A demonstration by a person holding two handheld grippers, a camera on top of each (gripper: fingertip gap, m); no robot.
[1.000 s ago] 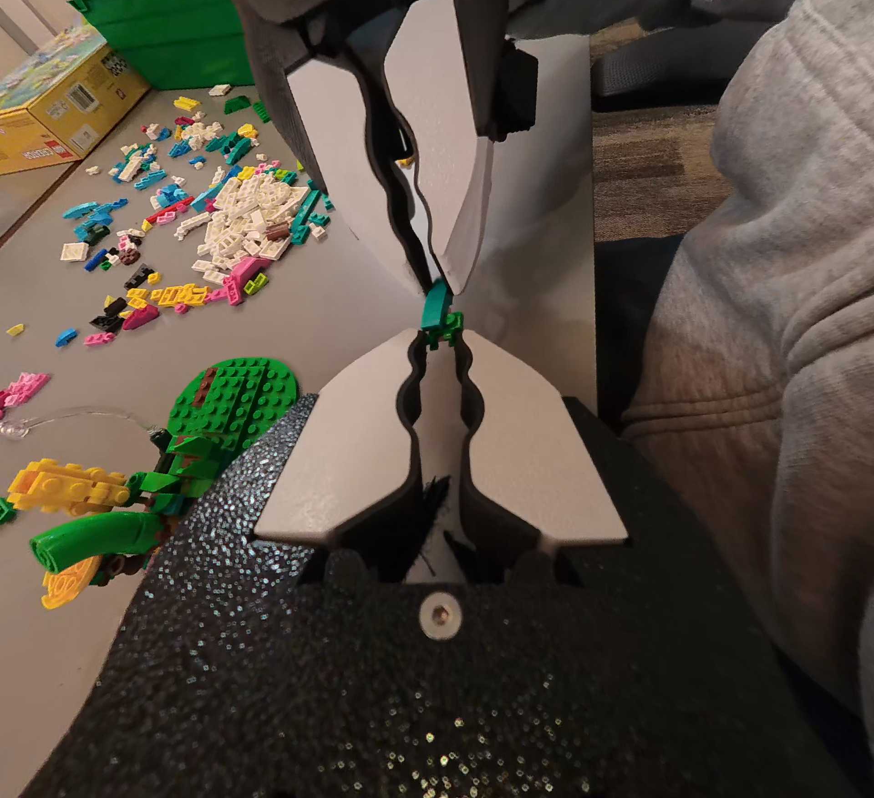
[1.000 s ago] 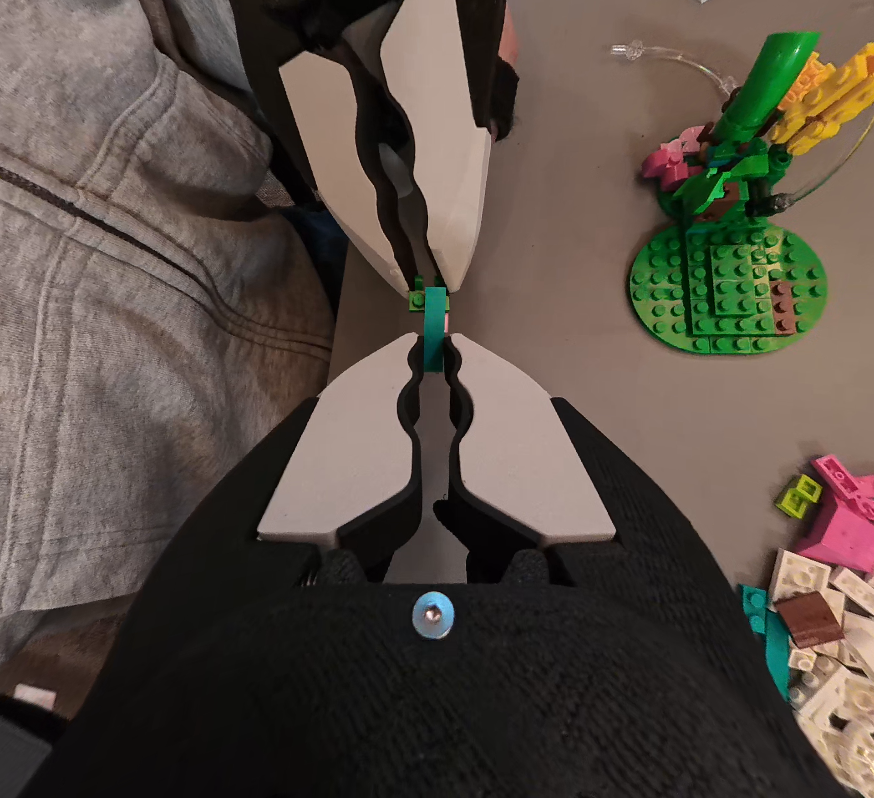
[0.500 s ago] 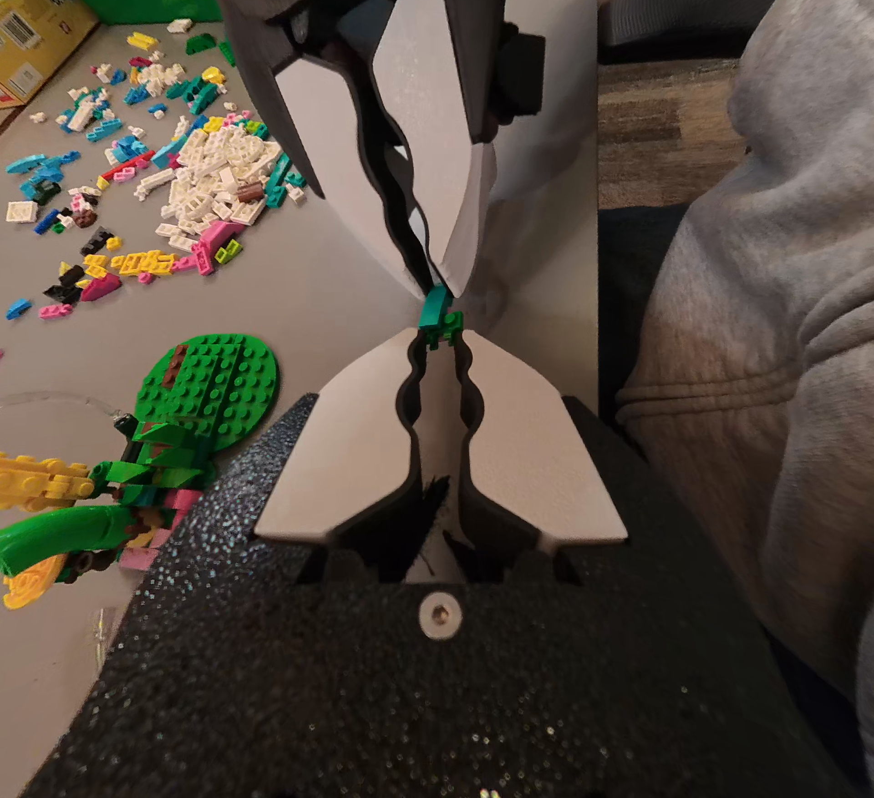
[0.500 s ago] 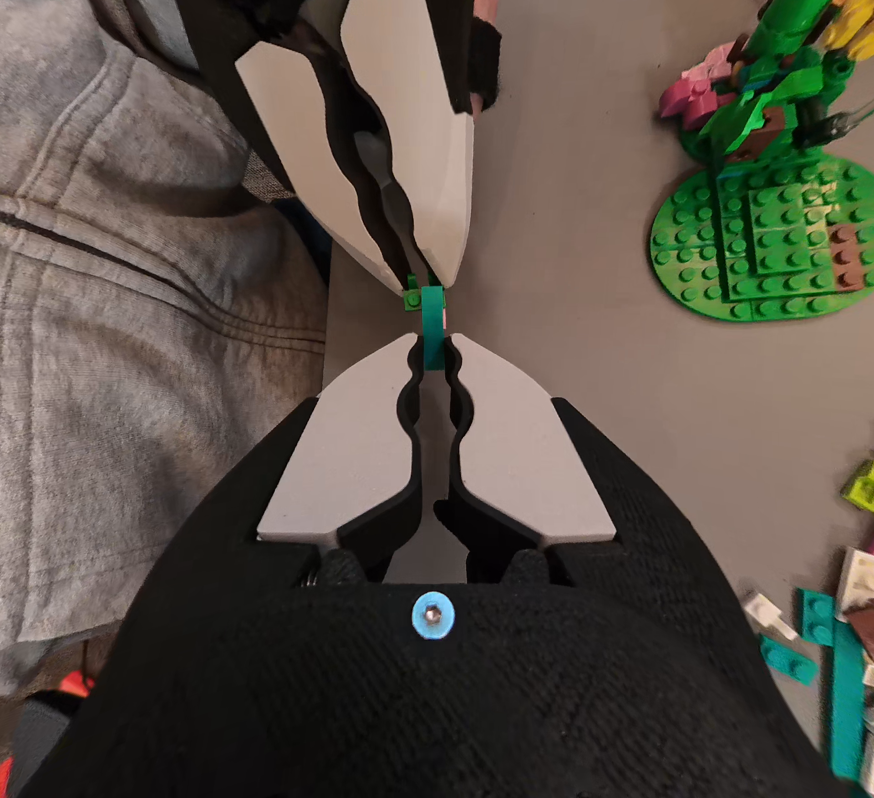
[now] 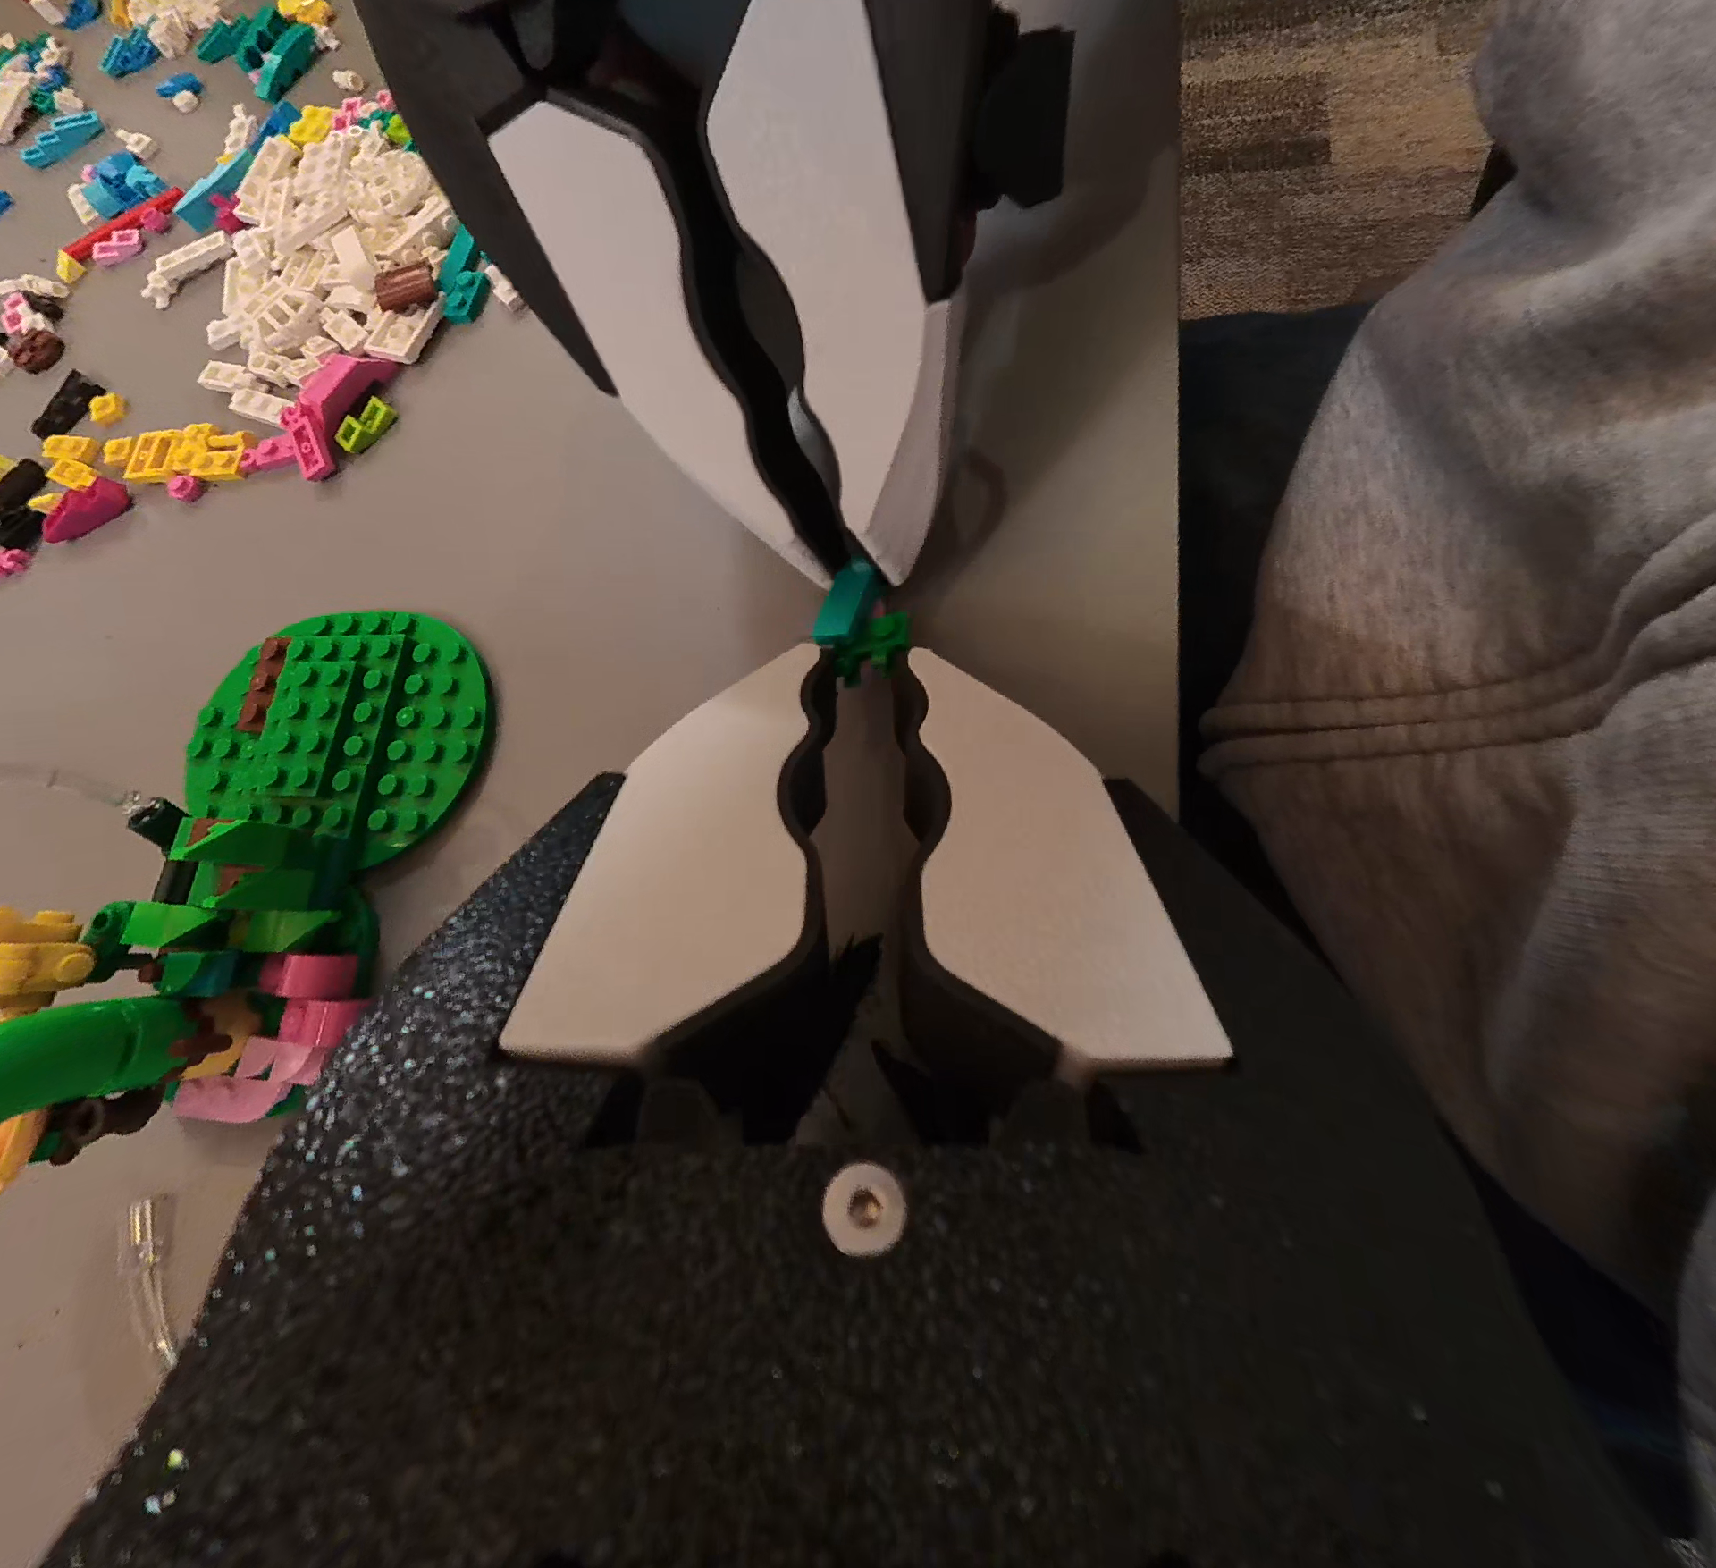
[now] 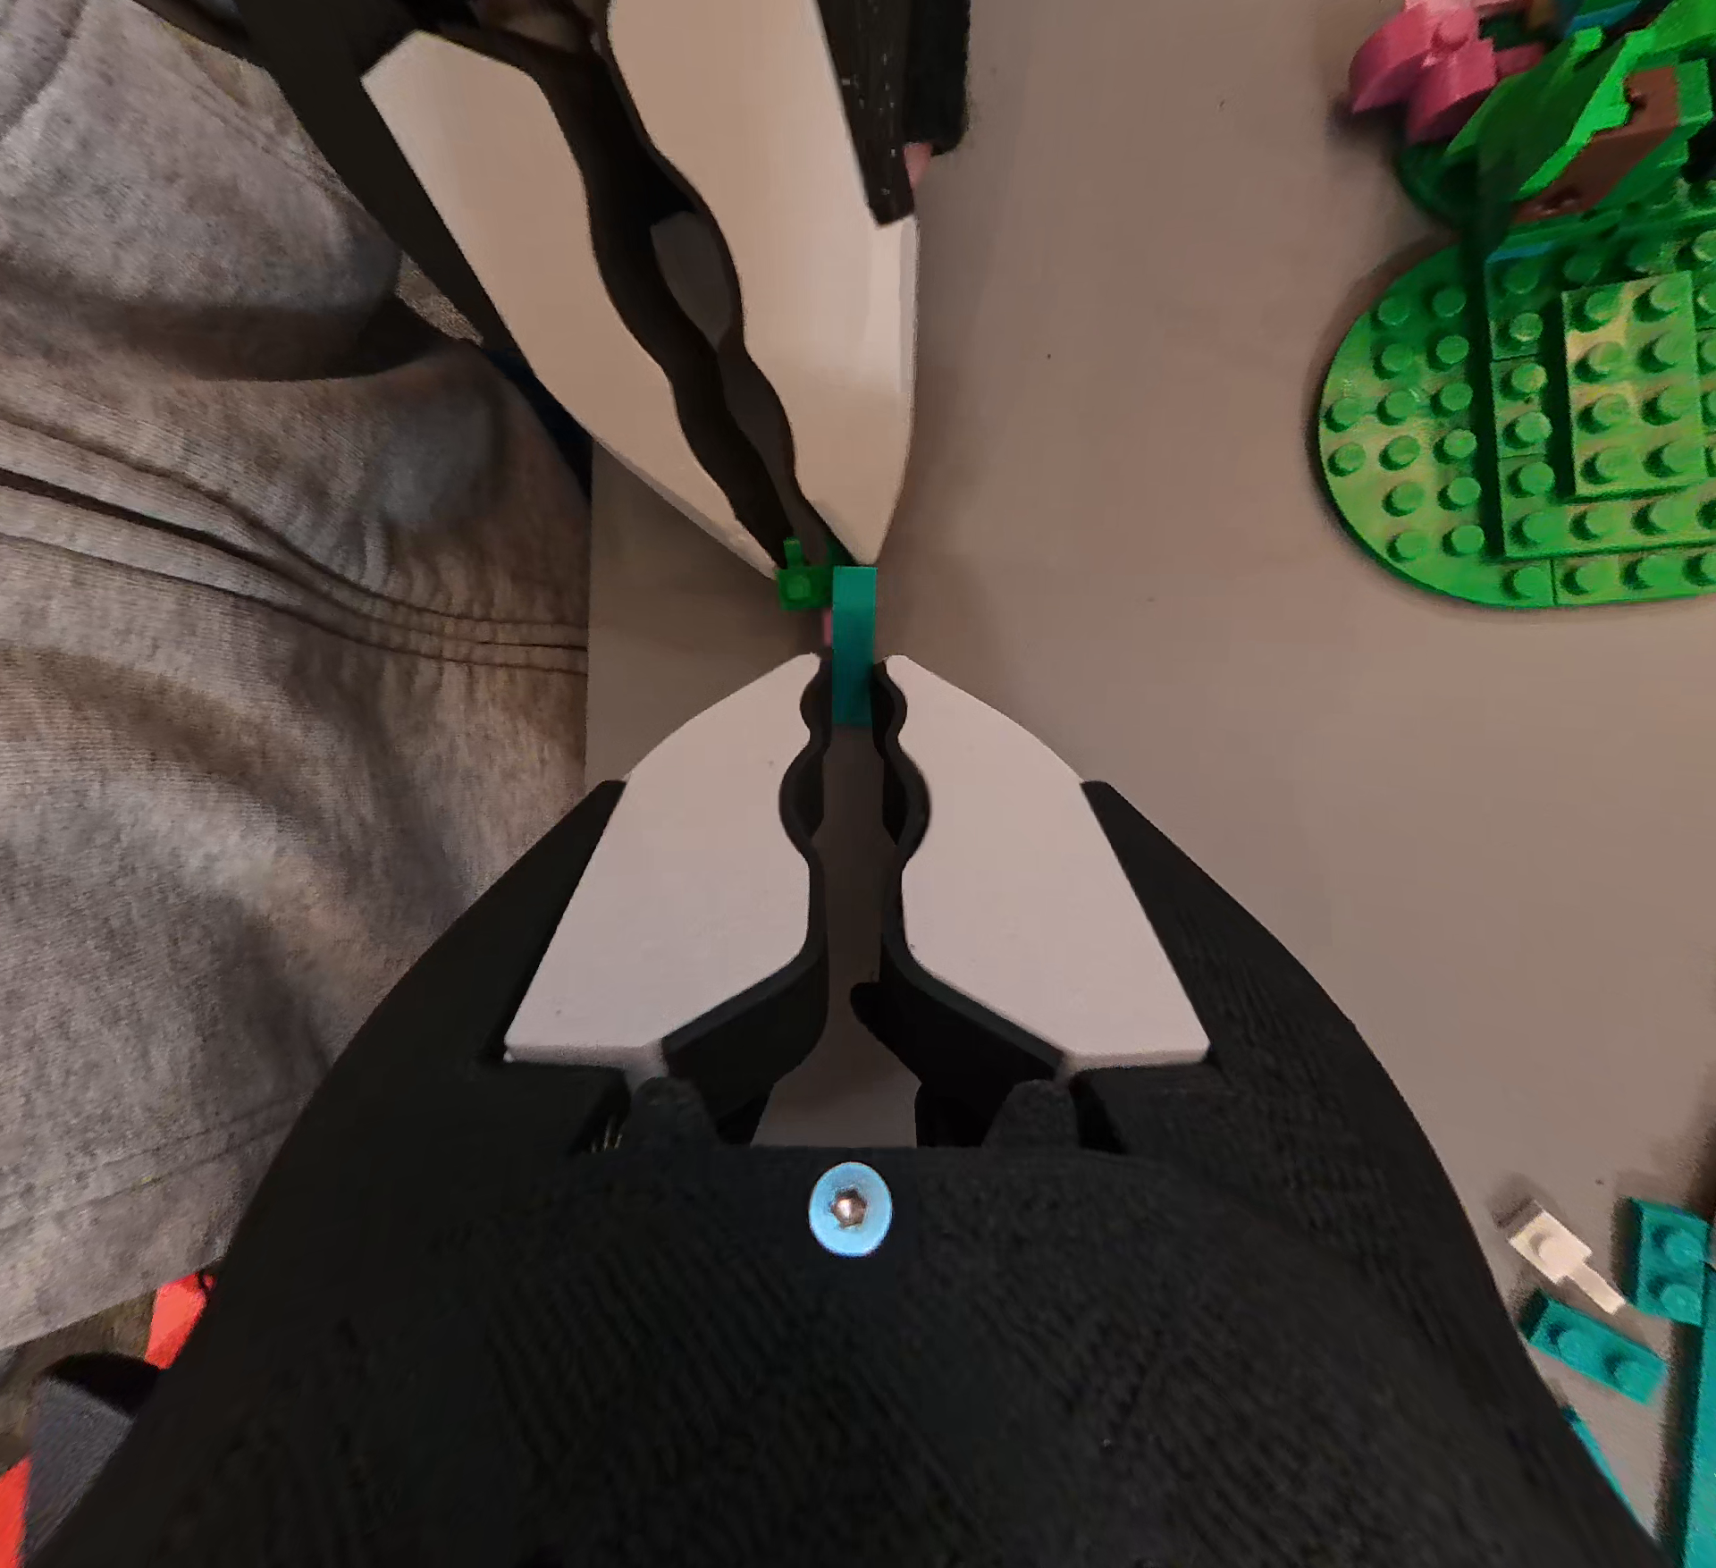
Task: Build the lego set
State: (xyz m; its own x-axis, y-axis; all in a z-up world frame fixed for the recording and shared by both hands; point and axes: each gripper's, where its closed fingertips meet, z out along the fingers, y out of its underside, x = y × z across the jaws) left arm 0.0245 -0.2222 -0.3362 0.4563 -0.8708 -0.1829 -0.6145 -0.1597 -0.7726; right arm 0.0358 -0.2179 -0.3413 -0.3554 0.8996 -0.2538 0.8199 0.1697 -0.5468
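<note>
My left gripper [image 5: 859, 661] is shut on a small bright green brick piece [image 5: 877, 641]. My right gripper [image 6: 847, 669] is shut on a narrow teal brick [image 6: 852, 641]. The two grippers meet tip to tip above the grey table [image 5: 650, 595], near its edge. The teal brick [image 5: 847, 602] touches the green piece, with a bit of pink showing between them. In the right wrist view the green piece [image 6: 799, 587] sits at the tips of the left gripper [image 6: 826, 548], which reaches in from above. In the left wrist view the right gripper [image 5: 859, 571] reaches in from above.
A round green baseplate [image 5: 371, 743] [image 6: 1449, 427] carries a green, pink and yellow plant model [image 5: 232, 920]. A pile of loose bricks [image 5: 316, 251] lies at the back left. Teal bricks [image 6: 1662, 1273] lie at the right. A person's grey sweatshirt [image 5: 1486, 687] is beyond the table edge [image 5: 1175, 409].
Both grippers have kept their grasps and stayed tip to tip. The pair has drifted over the table, so the baseplate and model look closer in the right wrist view.
</note>
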